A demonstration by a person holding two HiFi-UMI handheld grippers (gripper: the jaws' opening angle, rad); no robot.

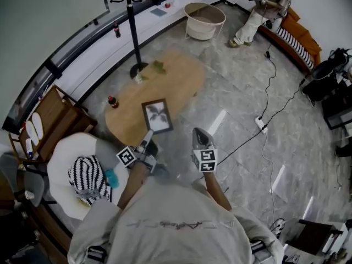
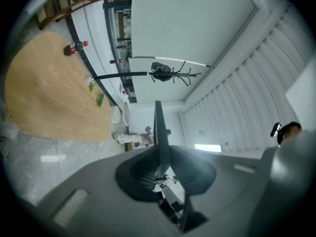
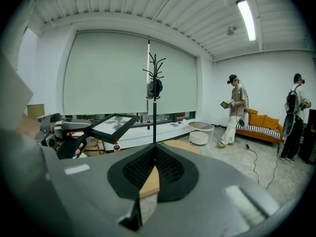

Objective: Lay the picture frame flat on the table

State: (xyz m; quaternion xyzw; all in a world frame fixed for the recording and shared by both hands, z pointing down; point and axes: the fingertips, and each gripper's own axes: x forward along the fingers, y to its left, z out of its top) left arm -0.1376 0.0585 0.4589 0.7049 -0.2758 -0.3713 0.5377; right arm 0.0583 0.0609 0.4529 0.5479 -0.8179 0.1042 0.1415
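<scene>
**Picture frame [image 1: 157,116] held over the table [image 1: 175,77]**
Dark rectangular frame around a pale print of a palm-like plant. It is face up and slightly tilted, its near edge clamped between the jaws of the left gripper [image 1: 148,135]. It hangs above the near end of the oval light-wood table, clear of the top.

We see a black coat stand [image 1: 132,32] rising near a round white side table [image 1: 204,20]. A person [image 1: 258,15] stands by an orange sofa [image 1: 300,34]. A black cable [image 1: 272,73] crosses the marble floor [image 1: 231,81] to a white power strip [image 1: 260,124]. At the left, a striped cloth [image 1: 88,175] lies on a white chair [image 1: 69,153] beside a wooden shelf [image 1: 55,117].
</scene>
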